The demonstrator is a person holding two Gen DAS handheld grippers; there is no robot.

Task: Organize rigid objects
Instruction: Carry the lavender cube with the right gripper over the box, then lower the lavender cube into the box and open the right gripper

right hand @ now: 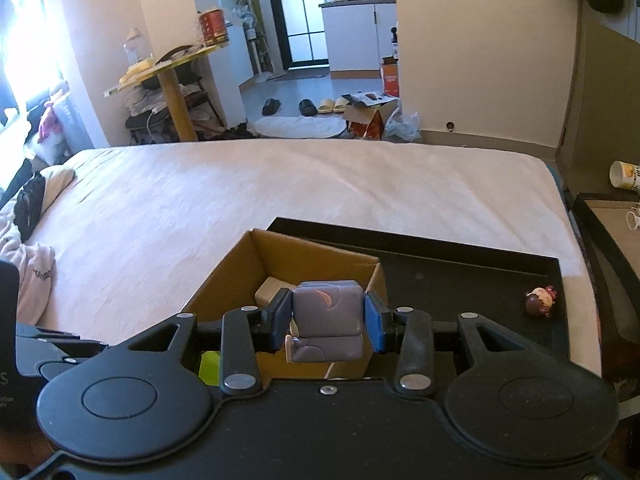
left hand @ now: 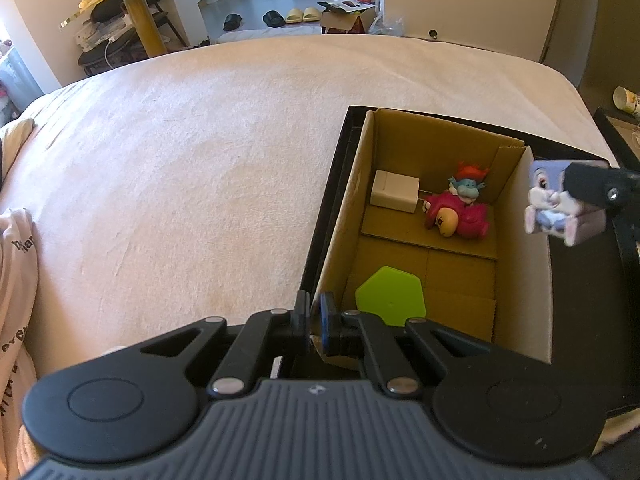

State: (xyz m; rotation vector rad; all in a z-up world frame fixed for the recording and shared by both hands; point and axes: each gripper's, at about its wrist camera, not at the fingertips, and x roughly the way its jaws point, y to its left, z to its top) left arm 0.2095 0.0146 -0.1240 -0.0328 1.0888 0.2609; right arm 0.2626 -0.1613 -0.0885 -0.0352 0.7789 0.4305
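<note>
A wide bed (left hand: 180,152) under a pale pink cover stretches ahead of you, its far edge meeting the floor, most of its surface open to the left of the work area. At the bed's right corner sits a black tray (right hand: 460,276), its raised rim running along the far and left sides. A cardboard box (left hand: 420,136) stands open on the tray's left portion, its left wall close against the tray rim.

Your left gripper (left hand: 315,316) is clenched on the near left wall of the box, its fingers nearly together over the cardboard edge. Your right gripper (right hand: 327,322) grasps a purple rabbit figure (right hand: 326,312) and holds it in the air above the box's right wall, clear of the cardboard.

Inside the box, a red and blue toy figure (left hand: 460,208) lies toward the far end, just beside a white block (left hand: 394,191) in the far left corner. A green hexagonal piece (left hand: 390,296) lies flat at the near end, with bare floor between it and the others.

A small brown-haired doll figure (right hand: 541,301) rests on the tray's right side, well apart from the box, near the tray's right edge.
</note>
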